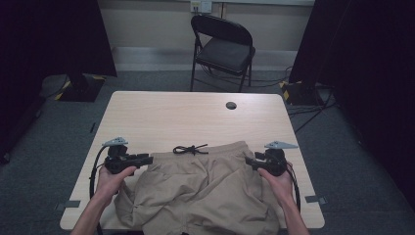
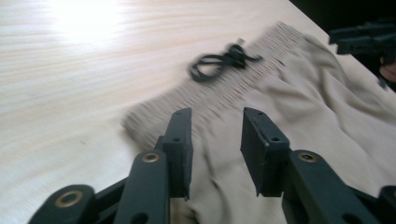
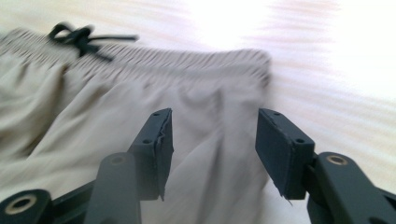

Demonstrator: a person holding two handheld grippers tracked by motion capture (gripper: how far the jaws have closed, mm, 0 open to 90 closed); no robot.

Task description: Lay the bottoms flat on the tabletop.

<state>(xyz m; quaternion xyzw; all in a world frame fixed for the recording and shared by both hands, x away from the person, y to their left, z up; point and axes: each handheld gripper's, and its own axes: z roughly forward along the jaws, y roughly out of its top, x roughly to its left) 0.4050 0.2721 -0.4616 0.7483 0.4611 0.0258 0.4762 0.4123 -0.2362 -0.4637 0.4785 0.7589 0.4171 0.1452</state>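
Tan shorts (image 1: 200, 188) are spread on the table (image 1: 161, 117), waistband away from the person, legs rumpled toward the near edge, with a black drawstring (image 1: 190, 149) lying knotted at the middle of the waistband. The left gripper (image 1: 145, 159) is held at the left waistband corner, the right gripper (image 1: 248, 160) at the right one. In the gripper views both pairs of jaws are seen parted above the cloth, with nothing pinched between the pads. If the jaws are closed from here without being lowered, only a loose fold, or nothing, may be caught, and the shorts would slip or bunch when pulled. Uneven grips at the two corners would likely skew the cloth. The drawstring could be snagged. No containers are seen on the table.
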